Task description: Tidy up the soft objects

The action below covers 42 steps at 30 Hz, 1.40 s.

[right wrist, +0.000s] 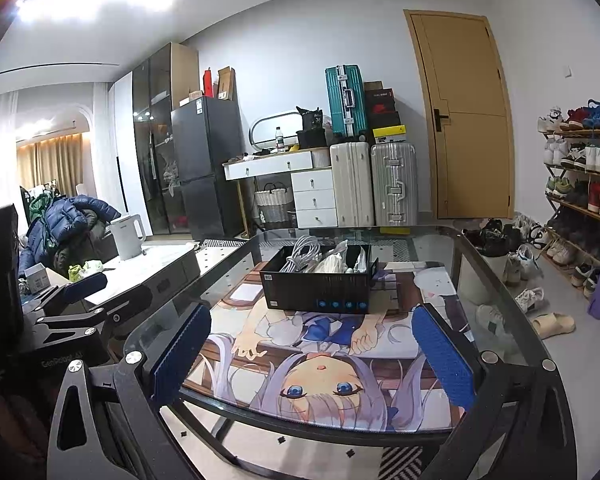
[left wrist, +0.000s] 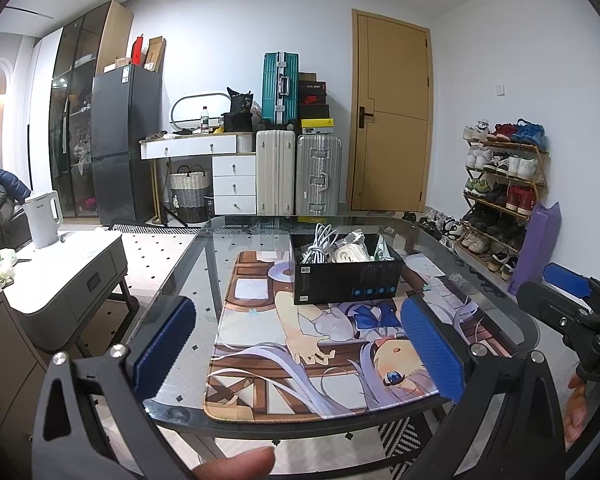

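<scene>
**Inspector:** Your left gripper (left wrist: pixel 296 354) has its blue-padded fingers (left wrist: pixel 166 350) spread wide with nothing between them. Your right gripper (right wrist: pixel 312 354) stands the same: wide apart, empty. Both hover short of the near edge of the dark-framed glass table (left wrist: pixel 500 296), well apart from the work.

**Operator:** And the soft things?

**Inspector:** They sit in the open black cardboard box (left wrist: pixel 346 280), which rests on the far part of the printed anime desk mat (left wrist: pixel 300 364). You have a coil of white cable (right wrist: pixel 302 254) on the left side, a pale bundle that looks like rope or cord (left wrist: pixel 350 256) in the middle, and crinkled foil or plastic packets (left wrist: pixel 356 236) behind. I judge they are heaped loosely; I cannot tell whether they are tangled.

**Operator:** What do you flag?

**Inspector:** Three risks, all judgement. First, the box looks light and nothing pins it. If you pull the cable with one gripper, loops may snag on the bundle and drag the whole box across the mat, or tip it. Steady the box wall with your other gripper. Second, the cable is springy. Pinch only one loop and the coil may unwind and spill over the rim. Take several strands together. Third, the mat lies on glass and its near edge comes close to the table's edge. Press down or sweep hard and it may slide towards you, carrying the box.

**Operator:** Anything between the grippers themselves?

**Inspector:** They come in side by side. If you reach for the same item, the fingers may clash over the box.
</scene>
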Each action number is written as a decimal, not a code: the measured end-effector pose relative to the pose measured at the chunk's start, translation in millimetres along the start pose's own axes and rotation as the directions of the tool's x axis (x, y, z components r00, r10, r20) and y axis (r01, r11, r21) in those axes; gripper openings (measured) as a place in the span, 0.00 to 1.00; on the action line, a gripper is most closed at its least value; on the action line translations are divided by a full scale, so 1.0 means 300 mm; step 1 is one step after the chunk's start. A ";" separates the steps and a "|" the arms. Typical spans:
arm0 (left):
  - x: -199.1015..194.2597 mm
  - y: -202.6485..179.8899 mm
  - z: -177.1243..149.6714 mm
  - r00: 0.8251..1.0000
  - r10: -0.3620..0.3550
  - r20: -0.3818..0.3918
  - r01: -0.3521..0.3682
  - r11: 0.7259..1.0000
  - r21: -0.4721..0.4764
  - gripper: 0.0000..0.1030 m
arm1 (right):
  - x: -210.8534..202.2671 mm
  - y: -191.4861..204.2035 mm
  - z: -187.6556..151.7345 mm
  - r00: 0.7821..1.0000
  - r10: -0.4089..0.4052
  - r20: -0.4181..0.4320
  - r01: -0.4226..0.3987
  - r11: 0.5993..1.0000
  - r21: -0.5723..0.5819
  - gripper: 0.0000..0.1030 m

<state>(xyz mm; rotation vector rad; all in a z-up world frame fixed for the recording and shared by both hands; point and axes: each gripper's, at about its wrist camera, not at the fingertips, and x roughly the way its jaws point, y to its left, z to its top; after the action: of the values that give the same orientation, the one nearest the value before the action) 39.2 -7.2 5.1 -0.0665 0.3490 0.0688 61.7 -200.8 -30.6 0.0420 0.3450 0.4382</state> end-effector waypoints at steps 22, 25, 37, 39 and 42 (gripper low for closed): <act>-0.013 0.013 0.006 1.000 -0.012 -0.007 0.012 1.000 0.010 1.00 | 0.000 0.002 -0.002 1.000 0.001 0.000 -0.001 1.000 0.001 0.99; -0.013 0.013 0.006 1.000 -0.012 -0.008 0.012 1.000 0.010 1.00 | 0.001 0.002 -0.004 1.000 0.004 -0.005 -0.004 1.000 0.002 0.99; -0.014 0.020 0.007 1.000 -0.014 -0.007 0.014 1.000 0.014 1.00 | 0.009 0.004 -0.013 1.000 0.016 -0.010 -0.016 1.000 -0.001 0.99; -0.012 0.018 0.006 1.000 -0.013 -0.007 0.013 1.000 0.014 1.00 | 0.009 0.005 -0.013 1.000 0.015 -0.010 -0.015 1.000 -0.001 0.99; -0.012 0.019 0.006 1.000 -0.011 -0.005 0.011 1.000 0.015 1.00 | 0.008 0.006 -0.014 1.000 0.015 -0.011 -0.015 1.000 0.000 0.99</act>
<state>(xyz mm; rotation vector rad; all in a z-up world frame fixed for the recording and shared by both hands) 36.0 -1.6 7.8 -0.0537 0.3545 0.0556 61.8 -198.4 -35.1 0.0420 0.3558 0.4538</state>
